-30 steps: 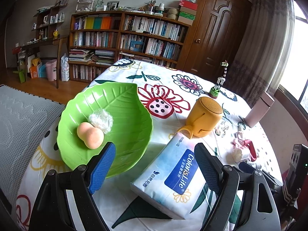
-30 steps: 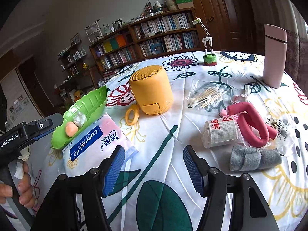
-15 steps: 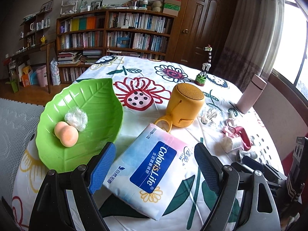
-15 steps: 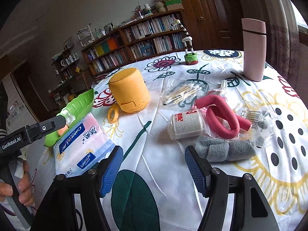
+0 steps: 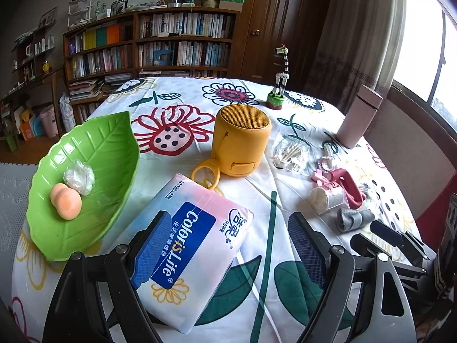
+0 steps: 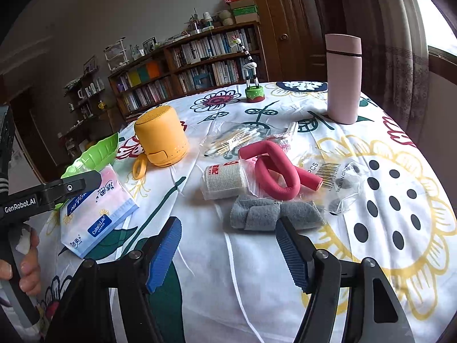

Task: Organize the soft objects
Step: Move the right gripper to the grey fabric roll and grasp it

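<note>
A soft tissue pack (image 5: 191, 245) (image 6: 97, 214) lies on the flowered tablecloth beside a green leaf-shaped dish (image 5: 108, 154) (image 6: 94, 154). The dish holds a peach sponge (image 5: 66, 203) and a clear-wrapped white ball (image 5: 79, 176). My left gripper (image 5: 231, 245) hangs open over the pack's right half, its left pad above the pack. My right gripper (image 6: 228, 248) is open just in front of a folded grey cloth (image 6: 271, 213) (image 5: 354, 218). Behind the cloth lie a bandage roll (image 6: 225, 180) and a pink foam curler (image 6: 274, 171).
A yellow speaker (image 5: 241, 140) (image 6: 161, 137) stands mid-table. A bag of cotton swabs (image 6: 231, 143), a pink flask (image 6: 342, 77), a toy giraffe (image 6: 251, 85) and crumpled plastic packaging (image 6: 340, 183) lie further back and right. A hand (image 6: 25, 257) holds the left gripper's handle. Bookshelves line the far wall.
Both grippers have swung to the right. The dish slid toward the left edge of the left wrist view, and the grey cloth came close in front of the right gripper.
</note>
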Tool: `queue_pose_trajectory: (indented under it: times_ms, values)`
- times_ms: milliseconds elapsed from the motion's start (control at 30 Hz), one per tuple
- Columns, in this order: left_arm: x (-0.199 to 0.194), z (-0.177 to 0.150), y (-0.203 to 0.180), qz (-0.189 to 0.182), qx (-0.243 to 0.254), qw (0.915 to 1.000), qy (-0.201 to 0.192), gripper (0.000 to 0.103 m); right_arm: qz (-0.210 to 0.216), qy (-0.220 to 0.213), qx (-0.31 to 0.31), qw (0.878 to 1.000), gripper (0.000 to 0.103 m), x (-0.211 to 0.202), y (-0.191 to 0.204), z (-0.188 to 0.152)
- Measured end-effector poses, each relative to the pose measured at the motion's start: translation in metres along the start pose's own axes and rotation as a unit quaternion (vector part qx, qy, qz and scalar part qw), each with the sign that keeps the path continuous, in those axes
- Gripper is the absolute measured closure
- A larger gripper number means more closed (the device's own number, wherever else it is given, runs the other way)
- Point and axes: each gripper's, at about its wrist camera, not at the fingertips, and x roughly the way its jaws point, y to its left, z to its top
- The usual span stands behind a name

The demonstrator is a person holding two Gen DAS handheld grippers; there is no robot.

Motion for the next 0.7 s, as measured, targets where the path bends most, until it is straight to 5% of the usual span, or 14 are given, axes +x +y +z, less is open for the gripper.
queue_pose_trajectory:
  times_ms: [700]
  values:
    - [0.029,-0.002,-0.05,-0.03,0.047,0.998,0.028,0.018,-0.055,-0.008,0.047,0.997,0.029,-0.007,-0.058,0.002]
